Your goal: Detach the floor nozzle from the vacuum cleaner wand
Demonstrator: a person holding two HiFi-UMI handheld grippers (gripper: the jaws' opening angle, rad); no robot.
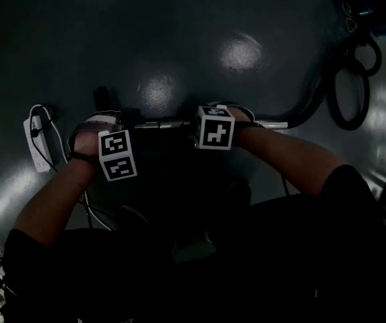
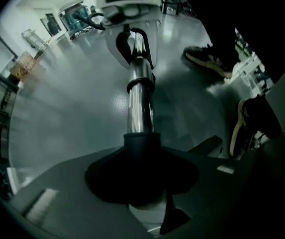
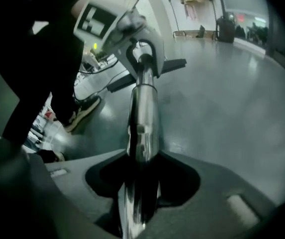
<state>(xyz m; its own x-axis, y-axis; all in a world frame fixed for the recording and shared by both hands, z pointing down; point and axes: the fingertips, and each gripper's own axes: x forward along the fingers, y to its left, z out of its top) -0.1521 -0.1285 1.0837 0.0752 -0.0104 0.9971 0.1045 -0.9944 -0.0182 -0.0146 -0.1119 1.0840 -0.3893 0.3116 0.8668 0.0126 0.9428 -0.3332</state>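
Above the floor, left hand-held gripper tight on black collar, right hand-held gripper on chrome wand (nozzle hidden).

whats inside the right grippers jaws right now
The jaws of the right gripper grip the chrome wand, which runs lengthwise between them. Shadow in the recess on both sides covers the pads, and whatever lies beneath the wand is hidden.

The floor is dark grey-green and glossy, with 2 bright patches of reflected light. A white power strip lies on it at the left, with its cable looping beside it. At the far right a black hose lies in loops near the vacuum cleaner body. A person's dark shoe stands on the floor too.
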